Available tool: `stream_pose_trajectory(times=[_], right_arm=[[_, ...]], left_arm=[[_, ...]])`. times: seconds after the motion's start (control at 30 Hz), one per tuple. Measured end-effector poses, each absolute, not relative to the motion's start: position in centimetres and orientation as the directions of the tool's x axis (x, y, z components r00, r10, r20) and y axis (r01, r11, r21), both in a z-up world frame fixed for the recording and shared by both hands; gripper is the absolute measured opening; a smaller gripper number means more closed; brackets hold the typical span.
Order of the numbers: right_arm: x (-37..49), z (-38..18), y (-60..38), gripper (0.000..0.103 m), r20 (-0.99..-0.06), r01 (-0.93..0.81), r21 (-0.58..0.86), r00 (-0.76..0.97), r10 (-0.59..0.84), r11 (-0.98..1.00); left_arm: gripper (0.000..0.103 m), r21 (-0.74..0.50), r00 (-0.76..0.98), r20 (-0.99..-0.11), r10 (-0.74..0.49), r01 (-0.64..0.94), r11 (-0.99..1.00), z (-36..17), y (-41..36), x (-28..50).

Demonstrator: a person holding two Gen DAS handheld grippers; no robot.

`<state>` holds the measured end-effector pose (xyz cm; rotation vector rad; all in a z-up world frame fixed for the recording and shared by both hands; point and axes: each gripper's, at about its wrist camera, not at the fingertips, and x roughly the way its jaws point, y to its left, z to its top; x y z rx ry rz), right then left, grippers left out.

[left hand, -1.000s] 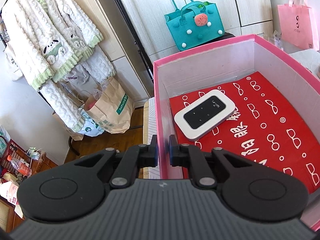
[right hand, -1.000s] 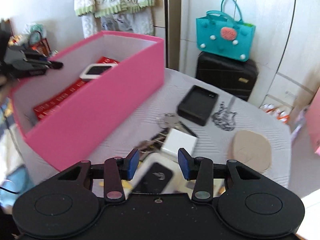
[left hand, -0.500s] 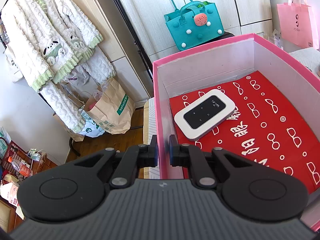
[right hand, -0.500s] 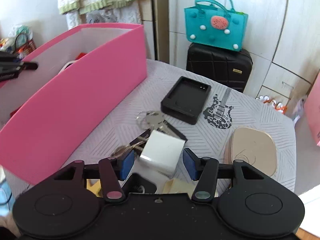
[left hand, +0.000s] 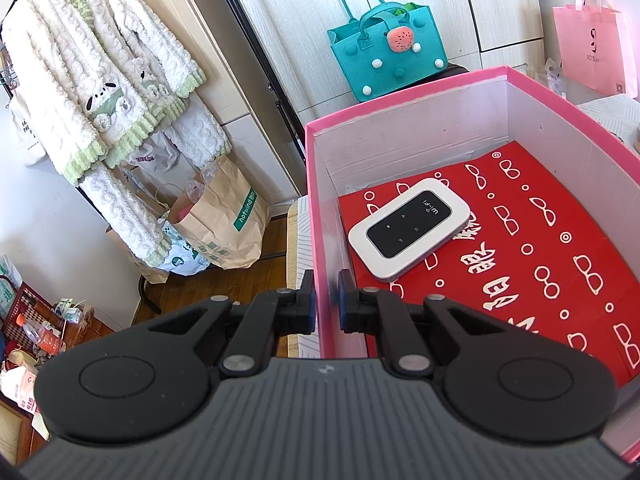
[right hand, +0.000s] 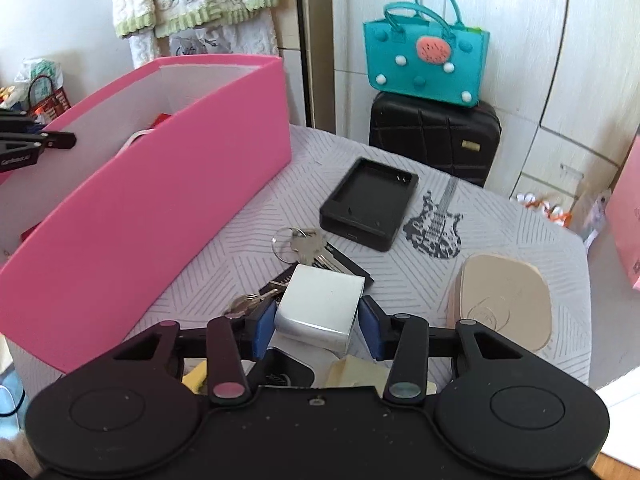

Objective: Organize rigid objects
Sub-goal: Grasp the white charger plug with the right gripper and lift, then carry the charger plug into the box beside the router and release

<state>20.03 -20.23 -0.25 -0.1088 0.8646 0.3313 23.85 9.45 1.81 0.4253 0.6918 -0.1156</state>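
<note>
- My right gripper (right hand: pixel 318 322) has come down over the pile on the counter (right hand: pixel 256 232) and now straddles the white charger block (right hand: pixel 320 306). A second ago it framed a dark device nearer to me instead.
- Its jaws have just been closing, with the block between them. The blue pads (right hand: pixel 264 328) sit just beside the block's side faces, and I cannot see firm pressure yet, so I count it as open around the block and not yet holding it.
- My left gripper (left hand: pixel 326 300) has not budged: it is clamped on the near-left wall of the pink box (left hand: pixel 316 208), one finger outside and one inside, steadying it.
- Inside the box, the white pocket router (left hand: pixel 410 228) lies flat on the red lining, unchanged, at about 1 o'clock from the left gripper.
- From the right gripper, the box stands at about 10 o'clock. The keys (right hand: pixel 306 246) are just past the block at 12 o'clock, touching it. The black tray (right hand: pixel 370 204) is further on at 1 o'clock, and the beige case (right hand: pixel 502 300) is at 3 o'clock.
- I judge the block to be next for the box. A squeeze should secure it, though the keys leaning against it may drag along.
</note>
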Motion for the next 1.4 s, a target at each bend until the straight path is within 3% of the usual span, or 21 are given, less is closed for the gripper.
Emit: stream_pose_trajectory(times=[0.3, 0.67, 0.9, 1.17, 1.4], right_arm=[[18.4, 3.4, -18.7, 0.050, -0.711, -0.371, -0.015, 0.657, 0.251, 0.929], [18.8, 9.8, -14.3, 0.050, -0.610, -0.525, 0.000, 0.675, 0.416, 0.851], [23.3, 9.6, -8.4, 0.050, -0.681, -0.638, -0.055, 0.586, 0.438, 0.768], [29.1, 5.0, -2.4, 0.050, -0.825, -0.721, -0.215, 0.495, 0.273, 0.659], [32.5, 3.1, -1.7, 0.050, -0.851, -0.692, -0.243, 0.489, 0.193, 0.680]], left_arm=[[0.009, 0.335, 0.768, -0.639, 0.030, 0.243, 0.910, 1.8, 9.5, 23.8], [0.009, 0.343, 0.773, -0.634, 0.033, 0.243, 0.907, 1.8, 9.3, 23.8], [0.010, 0.345, 0.772, -0.634, 0.036, 0.241, 0.907, 1.8, 9.3, 23.7], [0.009, 0.291, 0.764, -0.645, 0.010, 0.233, 0.928, 1.9, 10.2, 24.0], [0.008, 0.270, 0.763, -0.646, -0.002, 0.232, 0.934, 1.9, 10.4, 24.0]])
